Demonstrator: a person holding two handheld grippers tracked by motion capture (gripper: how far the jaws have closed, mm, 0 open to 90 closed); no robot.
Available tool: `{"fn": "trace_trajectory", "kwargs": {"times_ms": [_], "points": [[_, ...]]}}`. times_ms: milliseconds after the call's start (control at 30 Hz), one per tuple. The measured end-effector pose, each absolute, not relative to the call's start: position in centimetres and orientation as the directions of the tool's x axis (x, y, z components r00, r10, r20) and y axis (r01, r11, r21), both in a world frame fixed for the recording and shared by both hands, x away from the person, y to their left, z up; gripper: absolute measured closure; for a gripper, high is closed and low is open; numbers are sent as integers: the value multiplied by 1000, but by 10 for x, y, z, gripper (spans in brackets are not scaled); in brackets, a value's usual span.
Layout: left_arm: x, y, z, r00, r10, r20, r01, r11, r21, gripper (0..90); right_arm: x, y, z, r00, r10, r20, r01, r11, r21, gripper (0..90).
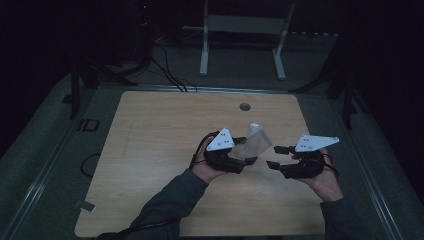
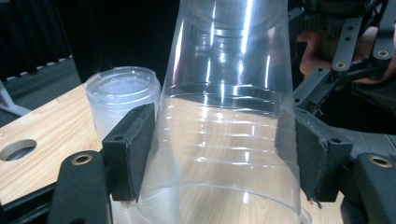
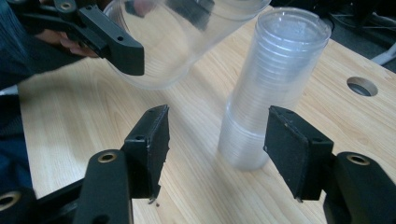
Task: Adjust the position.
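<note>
Left gripper (image 2: 219, 154) clamped on a single clear cup (image 2: 229, 116), fingers (image 2: 133, 149) pressing its ribbed wall from both sides; cup lifted off the desk (image 3: 74, 121) and tilted, mouth toward the right gripper. Right gripper (image 3: 215, 149) with fingers (image 3: 152, 144) apart, holding nothing. Stack of upturned clear cups (image 3: 273, 84) standing on the desk just beyond the right fingers, roughly in line with the gap between them. Round hole (image 3: 362, 85) in the desk farther off.

Step in hand, as judged: separating one cup from the stack. Best done with light squeeze only, as thin wall likely to buckle. Right fingers probably needed low around the stack to steady it. Worth keeping the lifted cup clear of the stack top.
</note>
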State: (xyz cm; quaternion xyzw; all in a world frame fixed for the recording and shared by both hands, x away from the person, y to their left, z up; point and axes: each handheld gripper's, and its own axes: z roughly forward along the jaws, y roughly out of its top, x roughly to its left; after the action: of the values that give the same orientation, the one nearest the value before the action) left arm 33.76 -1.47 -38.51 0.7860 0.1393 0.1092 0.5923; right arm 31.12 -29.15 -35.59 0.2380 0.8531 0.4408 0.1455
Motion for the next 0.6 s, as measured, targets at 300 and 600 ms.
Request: {"fn": "trace_trajectory", "kwargs": {"times_ms": [300, 600], "points": [[339, -15, -386, 942, 334, 15, 87, -289, 953, 303, 311, -288, -353, -857, 509, -86, 262, 571, 778, 400], [340, -16, -388, 951, 307, 21, 84, -325, 942, 304, 311, -284, -351, -868, 478, -135, 246, 649, 720, 400]]}}
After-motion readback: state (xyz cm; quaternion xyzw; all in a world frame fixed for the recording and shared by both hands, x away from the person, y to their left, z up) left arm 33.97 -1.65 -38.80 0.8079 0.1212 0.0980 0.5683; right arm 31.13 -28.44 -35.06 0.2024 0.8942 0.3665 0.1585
